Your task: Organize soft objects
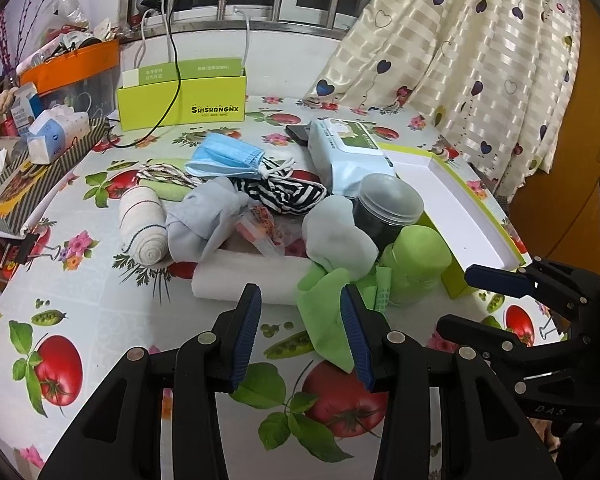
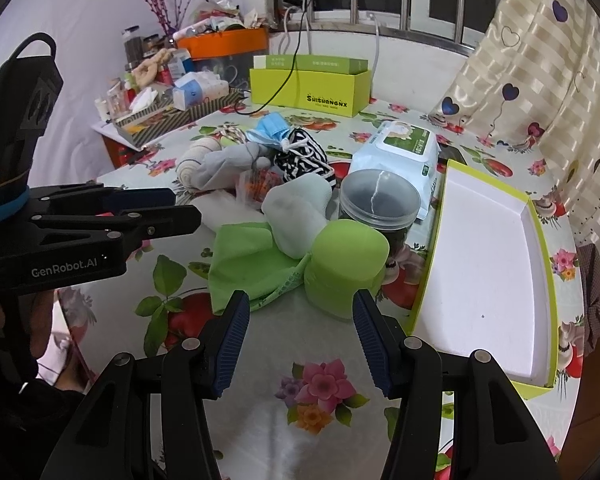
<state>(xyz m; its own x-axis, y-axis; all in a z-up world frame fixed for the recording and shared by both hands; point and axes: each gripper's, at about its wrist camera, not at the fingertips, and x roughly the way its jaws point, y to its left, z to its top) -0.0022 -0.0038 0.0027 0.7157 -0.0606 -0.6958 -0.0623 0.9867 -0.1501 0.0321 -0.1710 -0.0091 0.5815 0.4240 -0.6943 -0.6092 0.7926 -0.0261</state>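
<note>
My left gripper (image 1: 300,332) hangs over the fruit-print tablecloth (image 1: 100,300) with its fingers spread and nothing between them, the tips just short of the green cloth (image 1: 328,312) and the white folded towel (image 1: 252,276); my right gripper (image 2: 298,336) is spread the same way, empty, its tips near the base of the green lidded jar (image 2: 340,268). I judge this to be the approach before a first pick: none of the soft things has gone into the open white-lined box lid (image 2: 488,264) lying just beside the pile on my right, so sorting has hardly begun. The nearest soft piece is the green cloth, lying rumpled and partly tucked under a pale mitten-like pouch (image 2: 296,216) and against the jar, so my next move calls for lowering onto a free edge and pinching only fabric, without dragging the jar or the clear tub (image 2: 376,204) behind it. Further back the heap holds a rolled bandage (image 1: 144,224), a grey sock bundle (image 1: 204,220), a striped black-and-white cloth (image 1: 288,196), a blue face mask (image 1: 228,156) and a wet-wipes pack (image 1: 348,152), all limp, overlapping and likely to snag one another when lifted
</note>
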